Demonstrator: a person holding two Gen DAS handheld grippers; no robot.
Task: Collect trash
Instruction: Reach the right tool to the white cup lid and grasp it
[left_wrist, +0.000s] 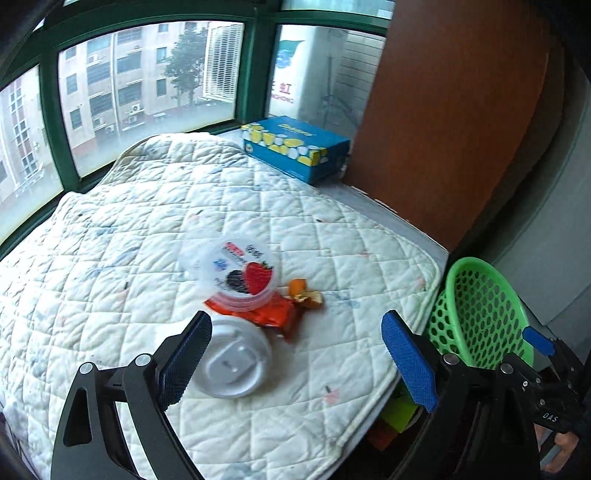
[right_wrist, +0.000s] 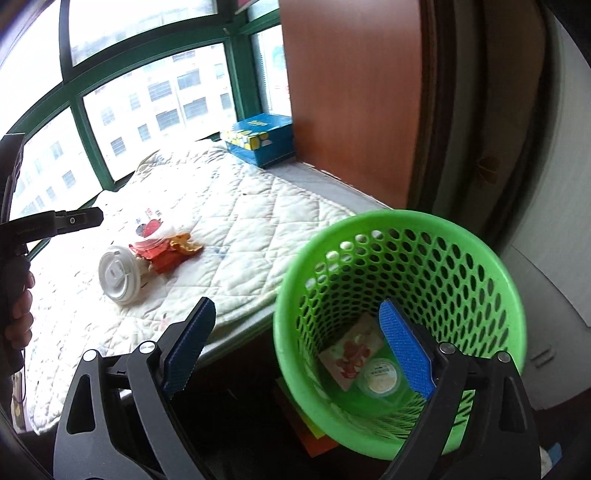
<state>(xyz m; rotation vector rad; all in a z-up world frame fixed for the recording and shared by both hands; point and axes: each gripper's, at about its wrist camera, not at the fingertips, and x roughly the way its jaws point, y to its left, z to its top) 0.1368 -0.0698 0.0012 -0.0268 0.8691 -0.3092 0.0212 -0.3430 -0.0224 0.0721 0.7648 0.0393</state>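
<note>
Partly done: card (right_wrist: 349, 360) and small lid (right_wrist: 380, 374) already down in the bin (right_wrist: 399, 236). Left on the quilt (left_wrist: 147, 229) beside the bin: cup (left_wrist: 242, 273), lid (left_wrist: 231, 360), wrapper (left_wrist: 266, 317), peel (left_wrist: 304, 293). Left gripper (left_wrist: 295, 354) wide open, empty, near the lid. Right gripper (right_wrist: 299, 343) wide open, empty, over the bin.

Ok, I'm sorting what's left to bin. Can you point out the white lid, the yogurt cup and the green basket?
white lid (left_wrist: 233, 363), left wrist view, on its flat top.
yogurt cup (left_wrist: 242, 275), left wrist view, on its printed foil top.
green basket (right_wrist: 458, 266), right wrist view, on its inner perforated wall.
</note>
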